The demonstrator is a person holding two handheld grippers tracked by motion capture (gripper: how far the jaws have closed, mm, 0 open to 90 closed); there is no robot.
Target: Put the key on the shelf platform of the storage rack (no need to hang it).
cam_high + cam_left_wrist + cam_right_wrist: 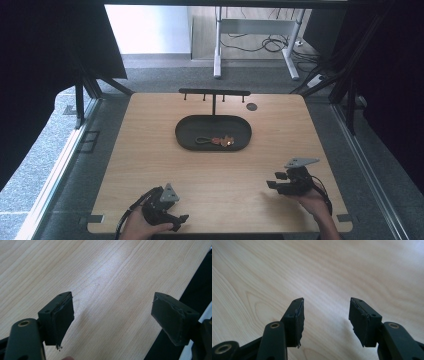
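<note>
A: See the little keychain with a green cord loop and a brown, orange charm (216,141)? It lies flat in the dark oval tray (186,131), in the middle of the pale wooden table (150,165).

B: Who should get it?

A: I think the right gripper (270,180). Its jaws are apart and hold nothing. It is far from the tray. Go slow, come from above, and pinch the cord.

B: And the left gripper (183,220)?

A: Wide apart, holding nothing, near the table's edge. A black rack with pegs (214,93) stands behind the tray.
</note>
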